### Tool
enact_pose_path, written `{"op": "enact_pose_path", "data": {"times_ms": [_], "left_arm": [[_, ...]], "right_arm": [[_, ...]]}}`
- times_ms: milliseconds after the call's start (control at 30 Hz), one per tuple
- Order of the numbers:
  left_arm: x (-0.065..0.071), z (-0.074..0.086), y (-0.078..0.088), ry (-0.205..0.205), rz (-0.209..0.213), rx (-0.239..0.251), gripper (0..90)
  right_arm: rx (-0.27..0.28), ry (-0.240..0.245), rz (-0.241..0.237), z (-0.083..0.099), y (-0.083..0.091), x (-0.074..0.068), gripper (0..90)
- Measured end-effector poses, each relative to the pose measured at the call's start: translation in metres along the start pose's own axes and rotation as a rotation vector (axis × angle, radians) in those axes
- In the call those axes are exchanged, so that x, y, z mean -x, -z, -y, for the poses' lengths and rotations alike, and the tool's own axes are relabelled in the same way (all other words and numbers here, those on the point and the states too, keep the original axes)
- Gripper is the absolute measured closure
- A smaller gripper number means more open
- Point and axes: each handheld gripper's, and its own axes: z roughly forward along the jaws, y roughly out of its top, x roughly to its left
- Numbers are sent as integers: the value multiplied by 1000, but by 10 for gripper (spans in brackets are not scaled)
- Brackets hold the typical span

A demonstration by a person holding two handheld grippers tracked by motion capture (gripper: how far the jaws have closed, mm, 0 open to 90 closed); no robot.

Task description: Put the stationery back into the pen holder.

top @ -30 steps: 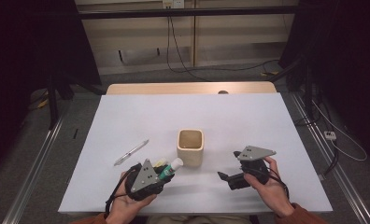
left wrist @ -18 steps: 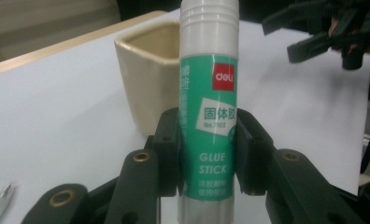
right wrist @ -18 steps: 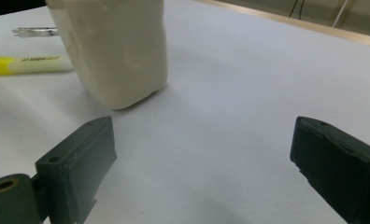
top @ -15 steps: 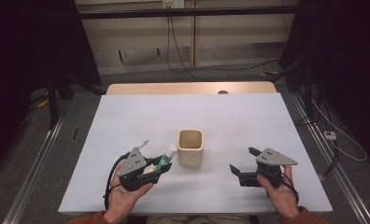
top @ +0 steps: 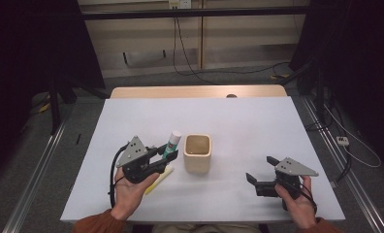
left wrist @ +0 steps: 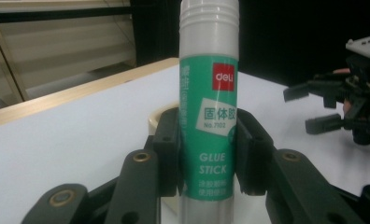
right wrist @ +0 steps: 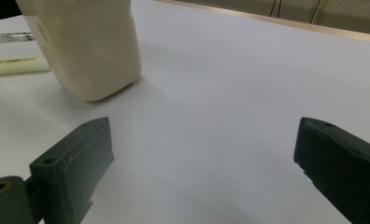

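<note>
At about eight o'clock on the white counter (top: 238,121), the left gripper (top: 167,156) has its fingers (left wrist: 168,144) clamped on a green glue stick (left wrist: 209,126), held upright just beside the cream cup (top: 198,153), with a yellow highlighter (top: 159,177) lying beneath. At four o'clock, well apart from the cup, the right gripper (top: 260,169) hovers with fingers (right wrist: 78,163) spread wide, gripping nothing.

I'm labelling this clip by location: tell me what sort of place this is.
Probably a lab or recording room: a plain white table on a bare grey floor, loose black cables trailing along the wall, dark curtains at both sides.
</note>
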Motion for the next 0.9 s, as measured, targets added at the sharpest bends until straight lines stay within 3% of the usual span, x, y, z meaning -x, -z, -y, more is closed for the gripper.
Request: {"op": "enact_pose_path", "data": {"times_ms": [100,200,333,400,500,633,733,900], "left_arm": [[-2,-4,-5,2,-6,11,661],[-6,-8,-10,40,9,24,661],[-8,-17,-21,27,2,27,661],[-7,-21,-28,-12,-33,21,661],[-7,-25,-38,-5,-37,27,661],[-8,-28,-53,6,-13,24,661],[-8,-27,-64,-29,11,33,660],[-7,-24,-78,-10,24,33,661]], "right_arm": [[-1,-4,-3,2,0,2,46],[-1,-11,-2,3,0,3,44],[7,-15,10,3,1,4,45],[7,-20,14,3,0,5,46],[13,-24,15,3,1,6,46],[16,-27,8,3,1,6,46],[16,-27,2,3,1,5,51],[26,-21,-5,3,1,5,47]]}}
